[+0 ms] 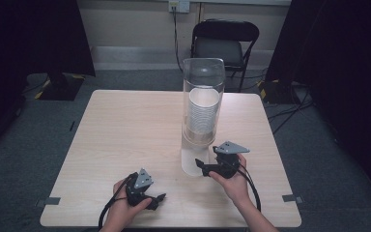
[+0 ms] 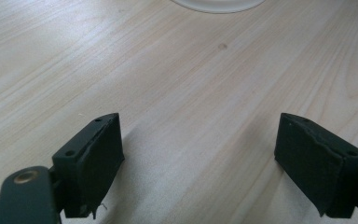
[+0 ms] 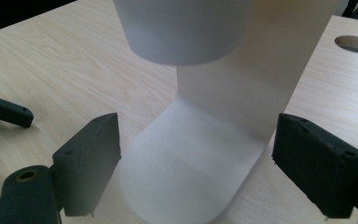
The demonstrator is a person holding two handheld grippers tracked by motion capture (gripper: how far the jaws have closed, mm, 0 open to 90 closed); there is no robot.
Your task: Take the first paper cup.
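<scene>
Clear tube upright near table centre, stack of white cups inside, lowest cup hanging above the frosted base. Right gripper at the base, jaws spread wide on either side, gripping nothing. Left gripper near the front edge, well apart from the tube, jaws released over bare wood. Chair beyond the table.

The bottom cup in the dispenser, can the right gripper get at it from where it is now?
Probably yes. The right gripper is open beside the dispenser base, and the bottom cup hangs in the open above the jaws, nothing between. It would have to rise first.
</scene>
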